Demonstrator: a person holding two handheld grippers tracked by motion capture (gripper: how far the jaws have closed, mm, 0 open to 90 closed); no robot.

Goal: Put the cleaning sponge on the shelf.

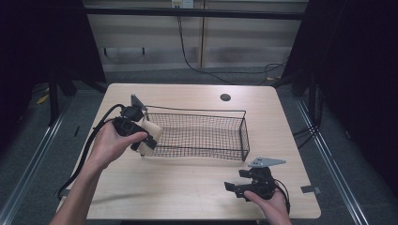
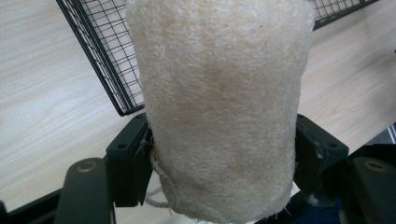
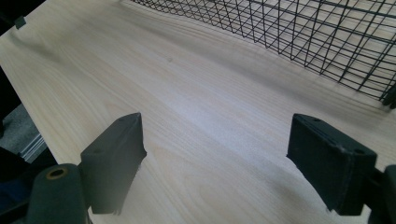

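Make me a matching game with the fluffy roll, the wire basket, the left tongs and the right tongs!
Things:
1. loofah roll
2. wire basket
3. left tongs
4. right tongs

Descriptions:
A. open, nothing between them
B. black mesh, standing on the table
C. cream and fuzzy
D. shut on the roll, at the basket's left end

Pairs: 1-C, 2-B, 3-D, 4-A

Light wooden surface (image 1: 187,183) with a round grommet hole (image 1: 225,97), black cable (image 1: 187,58) trailing on the grey floor (image 1: 155,75), wood-panelled wall (image 1: 155,28) behind
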